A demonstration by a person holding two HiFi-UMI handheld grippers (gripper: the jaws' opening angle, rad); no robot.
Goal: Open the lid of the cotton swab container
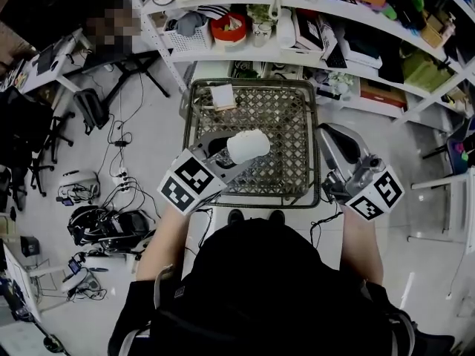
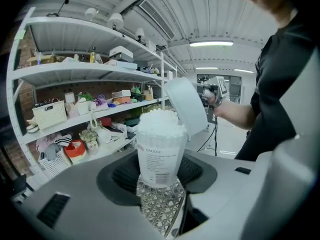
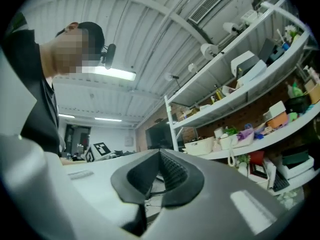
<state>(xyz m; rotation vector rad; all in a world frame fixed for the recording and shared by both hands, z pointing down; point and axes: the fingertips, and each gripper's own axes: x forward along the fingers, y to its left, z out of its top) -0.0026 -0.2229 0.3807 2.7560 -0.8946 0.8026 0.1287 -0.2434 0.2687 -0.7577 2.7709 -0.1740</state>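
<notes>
In the left gripper view a clear cotton swab container (image 2: 159,156) stands upright between my left gripper's (image 2: 160,179) dark pads, which press on its lower sides. Its white lid (image 2: 186,105) is flipped up and leans back to the right, and the white swab tips (image 2: 161,122) show at the top. From the head view the container (image 1: 245,147) sits in the left gripper (image 1: 231,154) over the front left of the wire mesh table (image 1: 297,110). My right gripper (image 1: 335,141) hangs off the table's right edge. Its jaws (image 3: 160,171) are shut with nothing between them, pointing up toward the shelves.
A small white box (image 1: 223,96) lies at the back left of the mesh table. Crowded white shelves (image 1: 334,50) stand behind it. Cables and gear (image 1: 104,221) cover the floor to the left, beside a black chair (image 1: 30,136).
</notes>
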